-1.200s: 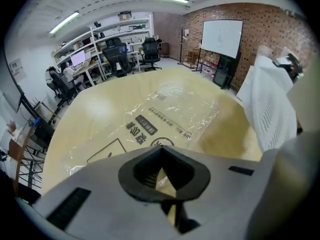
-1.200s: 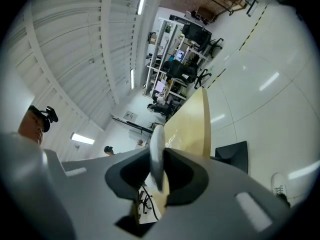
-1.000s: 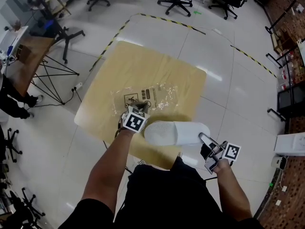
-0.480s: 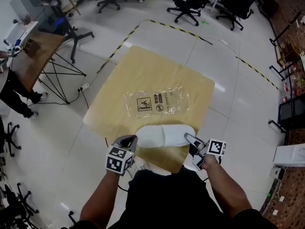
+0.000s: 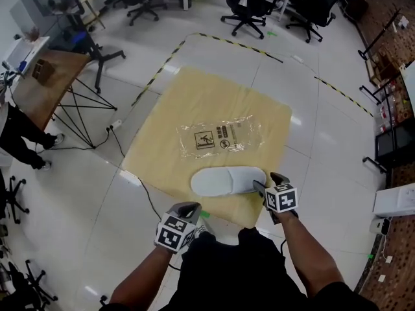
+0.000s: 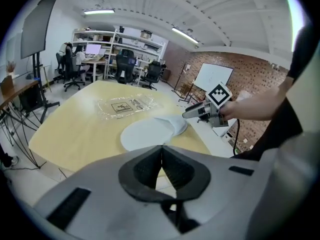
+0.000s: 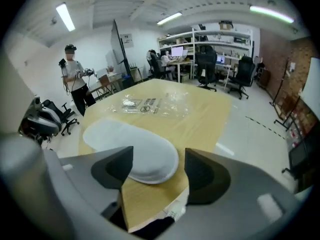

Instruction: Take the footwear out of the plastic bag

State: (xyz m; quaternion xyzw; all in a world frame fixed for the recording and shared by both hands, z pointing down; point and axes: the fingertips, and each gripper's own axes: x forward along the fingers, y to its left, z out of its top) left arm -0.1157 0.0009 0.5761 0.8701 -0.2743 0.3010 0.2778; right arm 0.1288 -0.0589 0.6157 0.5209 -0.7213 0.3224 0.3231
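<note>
A white slipper [image 5: 227, 181] lies flat on the yellow table [image 5: 194, 96], close to its near edge. The clear plastic bag [image 5: 220, 137] lies flattened at the table's middle, apart from the slipper. My right gripper [image 5: 260, 188] is at the slipper's right end. Its jaws are opening, and the slipper's end [image 7: 132, 151] lies just ahead of the gap, with neither pad touching it. My left gripper [image 5: 189, 207] is shut and empty, and it hangs off the table's near edge. From the left gripper view the slipper [image 6: 150, 131] and bag [image 6: 125, 105] lie beyond the shut jaws.
Office chairs [image 5: 243, 5] stand beyond the table. A wooden desk on black legs [image 5: 39, 76] and a person [image 5: 13, 135] are at the left. Yellow-black tape [image 5: 233, 37] marks the floor, and a cable [image 5: 130, 167] trails past the table's left corner.
The left gripper has drawn back from the bag toward the body. The slipper went from held over the near edge to lying on the table, and the right jaws have spread apart.
</note>
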